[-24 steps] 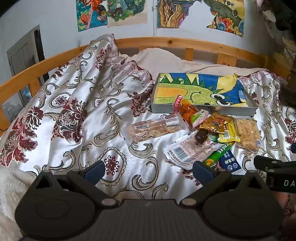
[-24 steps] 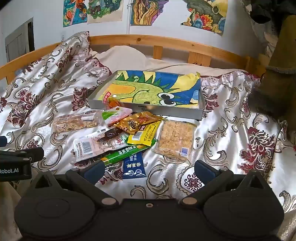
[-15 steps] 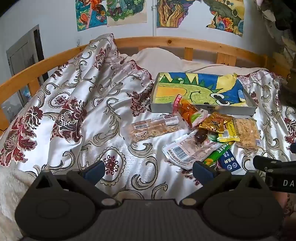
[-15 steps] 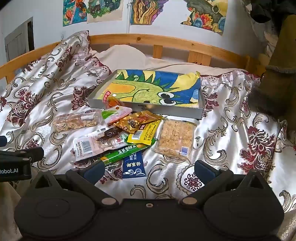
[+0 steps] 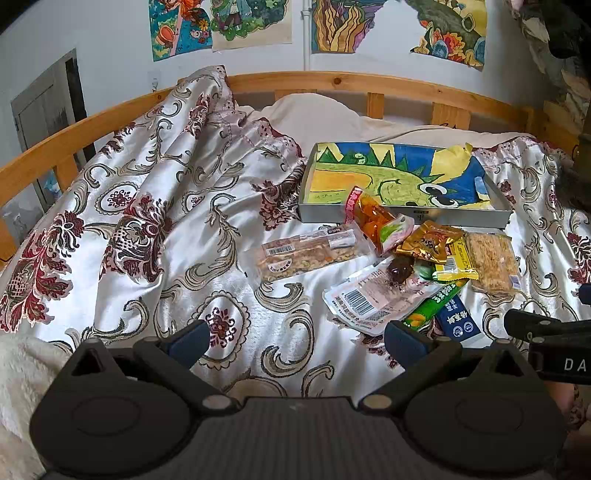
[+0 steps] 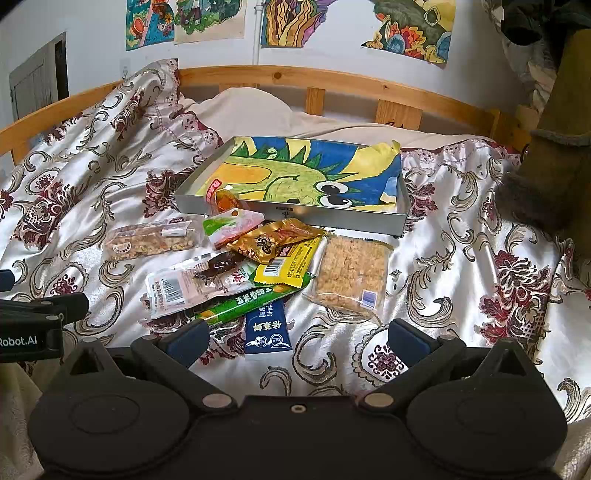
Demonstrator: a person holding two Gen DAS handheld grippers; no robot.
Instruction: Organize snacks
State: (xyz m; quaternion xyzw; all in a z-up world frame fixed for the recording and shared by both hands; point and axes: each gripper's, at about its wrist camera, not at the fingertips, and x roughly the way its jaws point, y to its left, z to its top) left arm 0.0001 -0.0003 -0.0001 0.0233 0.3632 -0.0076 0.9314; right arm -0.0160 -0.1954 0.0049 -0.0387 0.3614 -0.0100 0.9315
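A bedroom: wooden bed frame (image 5: 332, 79), patterned bedspread (image 5: 147, 221), wall drawings (image 5: 221, 22).

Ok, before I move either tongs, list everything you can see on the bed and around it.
tray: 1, grey with a dinosaur drawing inside, on the bedspread behind the snacks
orange packet: 1, leaning over the tray's front rim
nut bar: 1, clear wrap, leftmost of the pile
gold packet: 1, middle of the pile
yellow packet: 1, partly under the gold packet
crispy block: 1, tan, clear wrap, right of the pile
white pouch: 1, barcode up, near left
green stick: 1, partly under the white pouch
blue sachet: 1, nearest
bedspread: 1, white with maroon flowers
bed rail: 1, wooden, behind
wall drawings: several, colourful
left tongs: open, empty
right tongs: open, empty
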